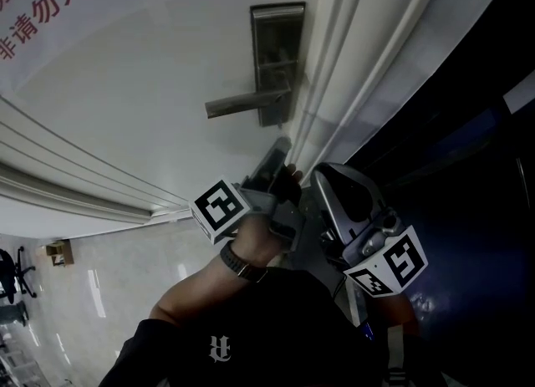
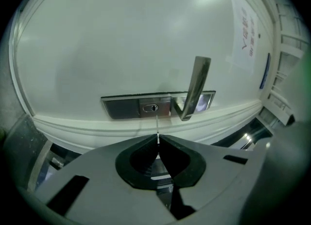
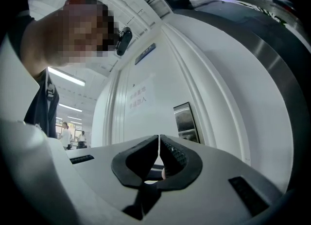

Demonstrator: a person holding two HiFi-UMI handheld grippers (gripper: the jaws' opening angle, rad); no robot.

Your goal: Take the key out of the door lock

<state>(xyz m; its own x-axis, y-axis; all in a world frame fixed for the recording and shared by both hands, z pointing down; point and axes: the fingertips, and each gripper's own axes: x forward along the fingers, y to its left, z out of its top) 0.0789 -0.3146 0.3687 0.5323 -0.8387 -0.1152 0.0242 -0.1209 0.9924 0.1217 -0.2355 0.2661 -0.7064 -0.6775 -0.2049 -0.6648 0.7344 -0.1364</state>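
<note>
Left gripper point(image 2: 158, 140): raised by a bent wrist toward door lock point(image 2: 154, 107); jaws pressed together on key point(image 2: 157, 127), which is seen edge-on just short of the keyhole. Right gripper point(image 3: 159, 142): held lower beside the doorframe; jaws closed, nothing between.

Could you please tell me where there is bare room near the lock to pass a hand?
The white door panel is bare between the red-lettered paper notice and the grey metal lever handle. It is crowded at the metal lock plate, where the left claw holds the thin key close to the keyhole.
</note>
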